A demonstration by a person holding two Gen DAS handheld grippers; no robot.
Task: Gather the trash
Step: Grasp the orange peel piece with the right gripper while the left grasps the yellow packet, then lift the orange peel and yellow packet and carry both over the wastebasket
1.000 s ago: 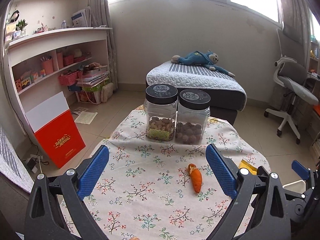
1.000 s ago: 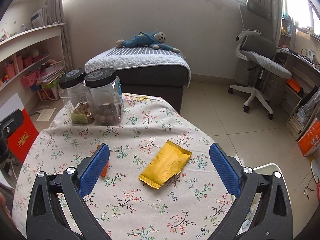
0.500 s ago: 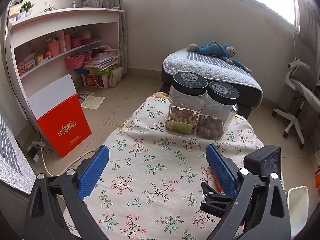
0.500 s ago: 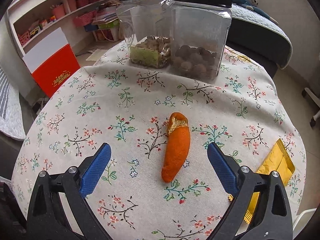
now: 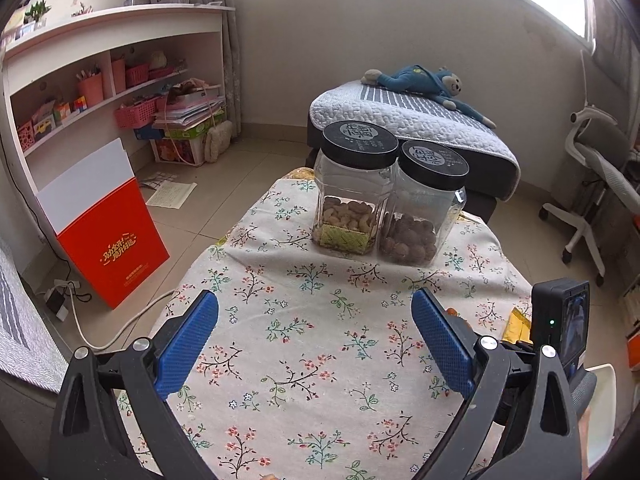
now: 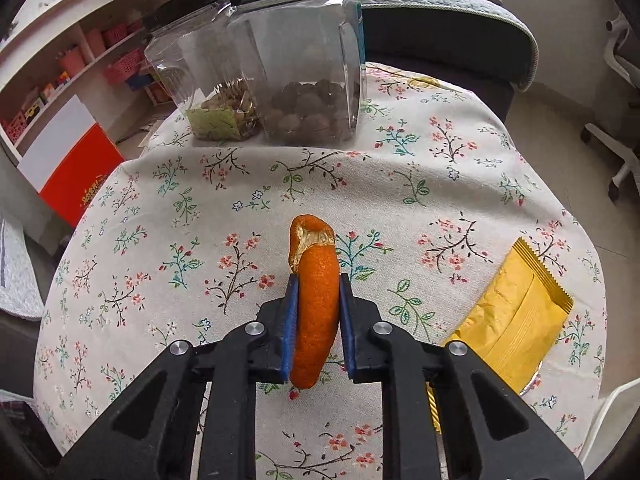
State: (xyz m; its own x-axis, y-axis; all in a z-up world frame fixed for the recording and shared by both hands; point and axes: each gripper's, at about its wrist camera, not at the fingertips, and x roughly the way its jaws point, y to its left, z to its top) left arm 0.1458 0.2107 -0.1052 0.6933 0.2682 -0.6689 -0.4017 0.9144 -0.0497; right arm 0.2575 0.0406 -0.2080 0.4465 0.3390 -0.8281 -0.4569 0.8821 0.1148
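A: What is held by the right tongs [image 6: 318,312]?

B: The peel [image 6: 314,280] is pinched between the blue pads [image 6: 290,320], which are pressed against its two sides. One end is curled up beyond the tips, the other hangs back toward the hinge. It cannot be told whether the peel has been lifted clear of the bench [image 6: 400,184].

A: And the left tongs [image 5: 316,336]?

B: They are spread wide, with nothing between them, above the flowered cloth. The two jars [image 5: 388,196] are seen past their tips.

A: Which step is judged to be in hand?

B: The grasp of the first piece of trash; it appears to have just been completed.

A: What else is left to be collected?

B: The yellow wrapper [image 6: 516,312], lying flat on the cloth just to the right of the right tongs, near the bench edge.

A: What is called for next?

B: The peel should be raised and carried to a bin. A white container [image 5: 600,404] is glimpsed at the lower right beside the bench; whether it is the bin cannot be told. The grip should be kept firm, since the peel is curved and could slip. The wrapper is thin and flat, so a low, edge-on approach would likely be needed.
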